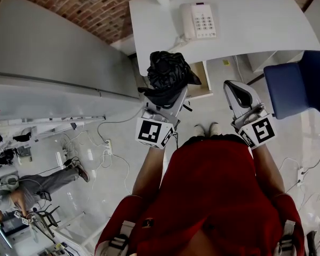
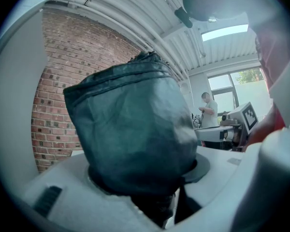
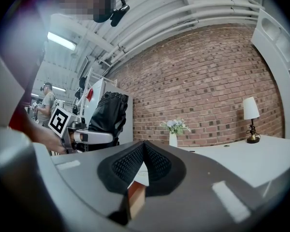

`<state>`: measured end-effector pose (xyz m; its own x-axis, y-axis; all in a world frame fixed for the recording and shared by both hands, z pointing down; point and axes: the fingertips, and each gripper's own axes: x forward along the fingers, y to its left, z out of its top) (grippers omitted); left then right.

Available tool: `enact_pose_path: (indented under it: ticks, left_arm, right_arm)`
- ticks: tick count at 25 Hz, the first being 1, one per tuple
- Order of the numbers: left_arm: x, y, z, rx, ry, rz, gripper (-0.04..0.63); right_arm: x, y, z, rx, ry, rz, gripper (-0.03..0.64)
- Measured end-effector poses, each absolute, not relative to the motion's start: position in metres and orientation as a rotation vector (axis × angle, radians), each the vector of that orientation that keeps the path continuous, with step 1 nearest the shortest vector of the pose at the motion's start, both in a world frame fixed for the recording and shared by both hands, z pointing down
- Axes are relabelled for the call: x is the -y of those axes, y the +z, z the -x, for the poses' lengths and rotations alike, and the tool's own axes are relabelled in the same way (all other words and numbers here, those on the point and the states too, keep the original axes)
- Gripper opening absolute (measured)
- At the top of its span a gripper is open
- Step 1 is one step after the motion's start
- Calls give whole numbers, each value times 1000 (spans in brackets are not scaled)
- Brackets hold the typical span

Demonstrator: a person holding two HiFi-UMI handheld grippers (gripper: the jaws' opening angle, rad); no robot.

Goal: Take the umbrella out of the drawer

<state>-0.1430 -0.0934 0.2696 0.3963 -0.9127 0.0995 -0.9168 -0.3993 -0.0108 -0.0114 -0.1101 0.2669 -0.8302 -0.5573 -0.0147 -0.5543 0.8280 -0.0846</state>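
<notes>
**Umbrella out of the drawer, held up in my left tool**

My left tool [image 1: 165,92] grips the black folded umbrella [image 1: 168,71]. Its jaws are set wide, and the fabric bundle fills the gap between them. The umbrella hangs in the air in front of the white surface [image 1: 245,36], above the floor [image 1: 122,137] and just left of the open drawer [image 1: 205,83], touching neither.

From my right tool's camera the umbrella stands roughly upright. Its long axis runs up and down across the jaws, with one end toward the ceiling. I cannot tell whether that end is the handle or the tip.

Further right, my right tool [image 1: 238,88] is closed pad to pad on nothing, held level and well apart from the umbrella.

I judge the lifting-out all but done, since the umbrella is already clear of the drawer. The next move, as I read it, calls for a steady grip while carrying it away, perhaps to rest on the surface beside the telephone [image 1: 199,20]. The idle right tool is free to push the drawer in.
</notes>
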Motion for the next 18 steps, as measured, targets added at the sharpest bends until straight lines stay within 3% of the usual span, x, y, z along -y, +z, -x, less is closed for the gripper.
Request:
enact_pose_path:
  ticks: [18]
  left_arm:
    - [86,274,149,1712,134,-2563,245]
  right_arm:
    - [103,273,12,-2986,-118,899,12]
